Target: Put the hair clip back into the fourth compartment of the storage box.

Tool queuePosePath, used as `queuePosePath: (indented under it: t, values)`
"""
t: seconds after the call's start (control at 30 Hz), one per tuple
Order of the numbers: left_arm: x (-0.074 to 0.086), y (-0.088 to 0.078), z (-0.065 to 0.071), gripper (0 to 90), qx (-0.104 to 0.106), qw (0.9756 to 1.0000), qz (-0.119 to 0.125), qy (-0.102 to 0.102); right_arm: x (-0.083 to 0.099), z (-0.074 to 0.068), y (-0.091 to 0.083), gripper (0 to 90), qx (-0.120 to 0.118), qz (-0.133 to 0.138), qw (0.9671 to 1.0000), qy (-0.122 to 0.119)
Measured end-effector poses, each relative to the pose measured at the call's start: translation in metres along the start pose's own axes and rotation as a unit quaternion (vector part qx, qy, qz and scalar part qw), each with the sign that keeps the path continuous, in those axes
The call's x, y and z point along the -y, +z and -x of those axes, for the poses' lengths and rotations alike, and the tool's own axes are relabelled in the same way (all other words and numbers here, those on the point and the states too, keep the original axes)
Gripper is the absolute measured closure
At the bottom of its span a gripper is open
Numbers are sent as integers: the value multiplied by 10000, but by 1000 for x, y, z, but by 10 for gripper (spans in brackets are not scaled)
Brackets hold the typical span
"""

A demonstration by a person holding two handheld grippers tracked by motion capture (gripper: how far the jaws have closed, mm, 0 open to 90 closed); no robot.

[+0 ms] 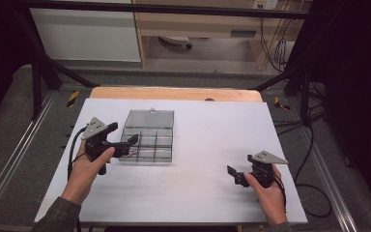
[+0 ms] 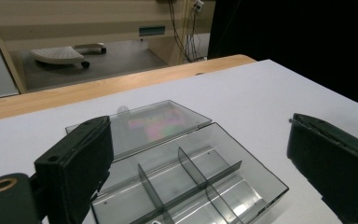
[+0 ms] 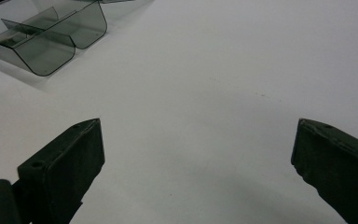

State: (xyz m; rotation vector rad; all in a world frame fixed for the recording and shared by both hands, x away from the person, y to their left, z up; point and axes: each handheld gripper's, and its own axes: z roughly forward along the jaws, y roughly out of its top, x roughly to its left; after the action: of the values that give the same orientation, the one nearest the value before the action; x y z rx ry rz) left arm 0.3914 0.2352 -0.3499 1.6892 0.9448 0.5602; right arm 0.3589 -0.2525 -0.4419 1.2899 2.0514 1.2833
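Person's hands: two forearms enter from the near edge of the table. The left hand grips the left gripper; the right hand grips the right gripper.
Right gripper: it sits low over the near right part of the white table cover, pointing towards the table's left side. Its jaws stand wide apart with nothing between them; in the right gripper view, bare white surface shows between the two black pads.
Left gripper: it is held at the near left corner of the organiser box, above the box's left edge. Its jaws are spread wide and clamp nothing. In the left gripper view the box's compartments lie between and below the two black pads.
Organiser box: a smoky clear plastic box, left of the table's centre, resting flat on the cover. Thin dividers split it into small compartments.
Lid: hinged open and lying flat on the table beyond the compartments, on the far side from the person.
White table cover: it covers nearly all of the tabletop.
Wooden table edge: a bare strip of wood shows past the cover's far side.
Background: grey floor, dark frame legs and trailing cables on the right.
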Motion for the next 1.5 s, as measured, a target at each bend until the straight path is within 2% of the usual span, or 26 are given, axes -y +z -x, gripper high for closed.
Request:
queuePosePath:
  t: [0.2,0.5,0.67,0.77,0.97,1.13,1.33,1.5]
  values:
    - [-6,-21,-8,59,-104,9999,81,48,0,-1,1,28,-52,-12,10000,-19]
    - [0,-37,-20,60,-263,9996,66,-90,0,0,0,25,-81,8,10000,-13]
    - [7,-44,-20,53,-367,9992,-60,-145,0,0,0,25,-86,8,10000,-27]
    - [13,-47,-17,53,-324,9993,-125,-155,-1,-1,0,25,-125,39,9999,-34]
    - [17,-55,-14,55,-311,9993,-107,-185,0,-1,0,26,-130,27,9999,-59]
    - [22,-65,-17,60,-406,9989,-62,-226,0,-1,0,26,-139,25,9999,-79]
    - [34,-76,-21,59,-580,9979,-47,-293,0,-1,0,26,-115,18,9999,-68]
    - [48,-80,-25,59,-613,9975,-87,-343,0,-1,0,25,-127,-1,9999,-73]
